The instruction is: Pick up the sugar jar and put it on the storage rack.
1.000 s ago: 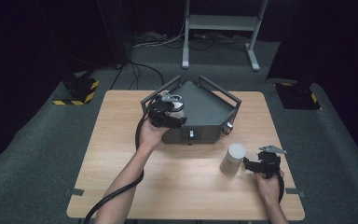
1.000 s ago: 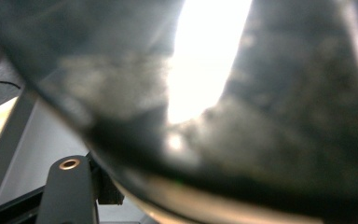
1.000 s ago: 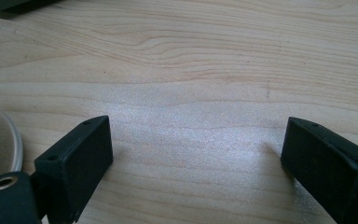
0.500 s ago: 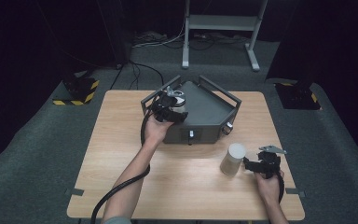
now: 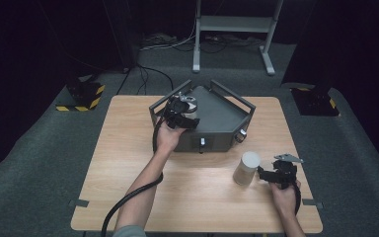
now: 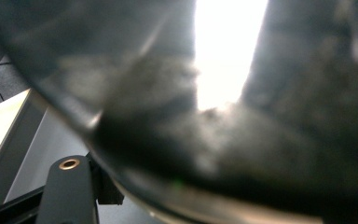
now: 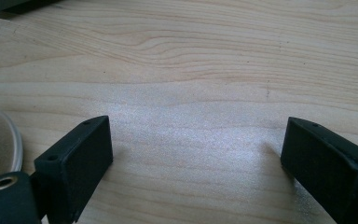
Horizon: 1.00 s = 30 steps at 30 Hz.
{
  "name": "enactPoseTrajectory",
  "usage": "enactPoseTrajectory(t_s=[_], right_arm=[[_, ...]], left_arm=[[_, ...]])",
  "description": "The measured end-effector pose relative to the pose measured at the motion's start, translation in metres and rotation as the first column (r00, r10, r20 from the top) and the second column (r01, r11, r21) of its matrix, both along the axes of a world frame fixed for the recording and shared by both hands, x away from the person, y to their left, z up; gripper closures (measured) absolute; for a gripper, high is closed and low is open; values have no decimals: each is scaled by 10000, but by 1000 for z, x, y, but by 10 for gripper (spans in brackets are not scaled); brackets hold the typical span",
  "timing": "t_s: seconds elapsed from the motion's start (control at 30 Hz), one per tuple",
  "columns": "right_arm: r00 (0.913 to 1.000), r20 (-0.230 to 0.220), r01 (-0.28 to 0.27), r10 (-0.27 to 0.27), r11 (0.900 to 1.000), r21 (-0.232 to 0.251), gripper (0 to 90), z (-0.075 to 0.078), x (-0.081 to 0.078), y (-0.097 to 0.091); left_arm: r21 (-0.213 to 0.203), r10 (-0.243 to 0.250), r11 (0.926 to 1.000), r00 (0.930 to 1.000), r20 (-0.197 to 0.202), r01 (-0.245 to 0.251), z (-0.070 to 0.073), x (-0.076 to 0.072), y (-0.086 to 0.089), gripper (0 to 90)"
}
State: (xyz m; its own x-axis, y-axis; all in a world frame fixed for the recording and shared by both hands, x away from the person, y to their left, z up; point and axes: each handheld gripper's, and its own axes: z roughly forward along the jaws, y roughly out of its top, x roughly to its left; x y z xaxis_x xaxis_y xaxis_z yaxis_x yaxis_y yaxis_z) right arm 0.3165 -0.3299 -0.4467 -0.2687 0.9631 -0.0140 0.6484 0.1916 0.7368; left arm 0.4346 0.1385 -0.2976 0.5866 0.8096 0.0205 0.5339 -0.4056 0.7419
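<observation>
my L gripper (image 5: 190, 112) clamped on what looks like a jar (image 5: 188, 109) over the grey box (image 5: 222, 121) @ 12 | R gripper (image 5: 262, 174) jaws wide, empty, beside the white cylinder (image 5: 246, 168) @ 5

- a lab or recording studio, not a home: black curtains hang all round the scene
- grey carpet floor (image 5: 39, 168) with loose cables (image 5: 150, 74) running across it
- yellow-and-black hazard-striped stand bases (image 5: 81, 96) sit at both sides
- a grey metal frame (image 5: 232, 29) stands behind
- one bare wooden worktop (image 5: 128, 148) sits alone in the middle, lit from above
</observation>
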Motion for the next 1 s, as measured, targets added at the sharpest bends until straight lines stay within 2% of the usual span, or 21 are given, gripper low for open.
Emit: enactPoseTrajectory(t_s=[1.0], right_arm=[[10000,5,3,-3,10000,-10,87,0,0,0]], left_arm=[[79,26,10000,9999,-157,-24,-9,4,-3,314]])
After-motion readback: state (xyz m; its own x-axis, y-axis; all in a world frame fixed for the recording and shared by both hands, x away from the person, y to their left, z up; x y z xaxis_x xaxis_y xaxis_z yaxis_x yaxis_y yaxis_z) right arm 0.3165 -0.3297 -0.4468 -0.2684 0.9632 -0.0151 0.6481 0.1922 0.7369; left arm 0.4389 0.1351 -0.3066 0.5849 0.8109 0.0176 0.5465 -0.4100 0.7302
